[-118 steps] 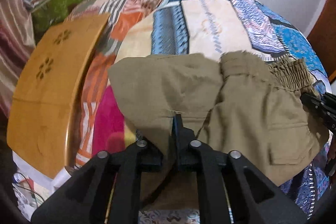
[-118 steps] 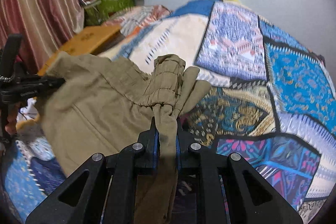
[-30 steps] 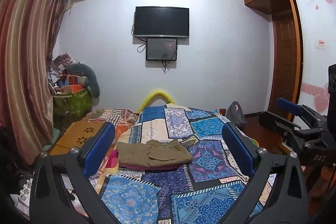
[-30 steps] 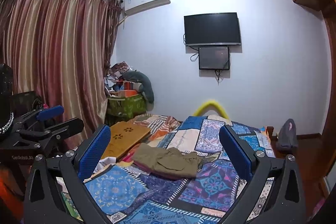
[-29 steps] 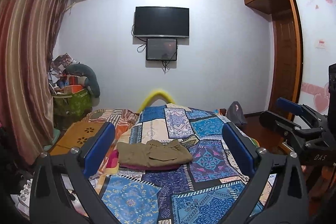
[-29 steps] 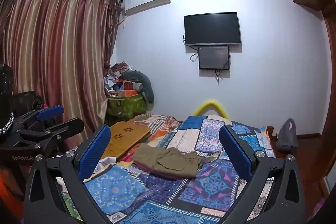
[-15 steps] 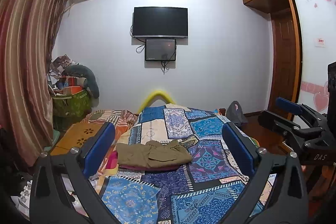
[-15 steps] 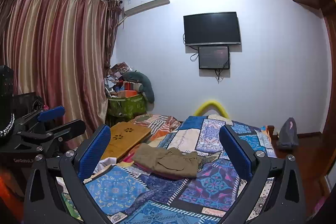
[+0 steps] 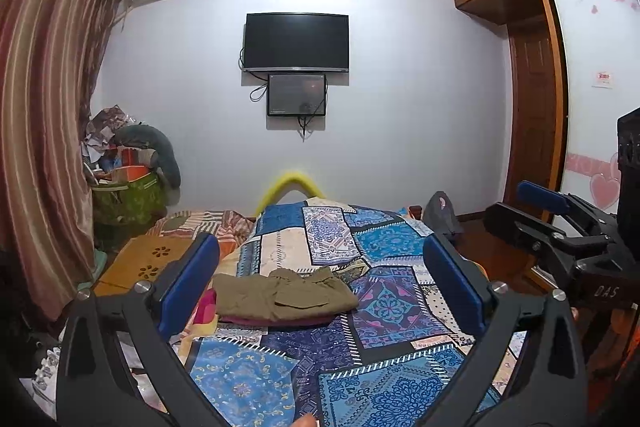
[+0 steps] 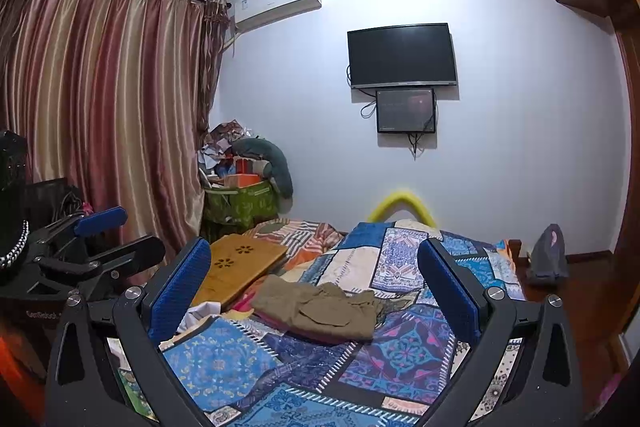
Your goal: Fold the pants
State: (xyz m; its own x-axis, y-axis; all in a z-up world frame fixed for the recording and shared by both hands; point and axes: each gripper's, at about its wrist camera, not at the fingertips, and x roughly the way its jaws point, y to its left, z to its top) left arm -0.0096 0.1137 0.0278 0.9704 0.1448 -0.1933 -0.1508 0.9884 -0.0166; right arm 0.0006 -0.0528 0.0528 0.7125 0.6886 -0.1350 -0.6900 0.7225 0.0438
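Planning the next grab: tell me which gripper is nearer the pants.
Left, though barely. Both grippers, left and right, hang open, well back from the folded pants; the right stands farther off sideways.

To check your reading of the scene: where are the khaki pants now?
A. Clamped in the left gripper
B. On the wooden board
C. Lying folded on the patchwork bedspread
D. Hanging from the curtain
C: the pants lie folded on the bedspread, both grippers open and away.
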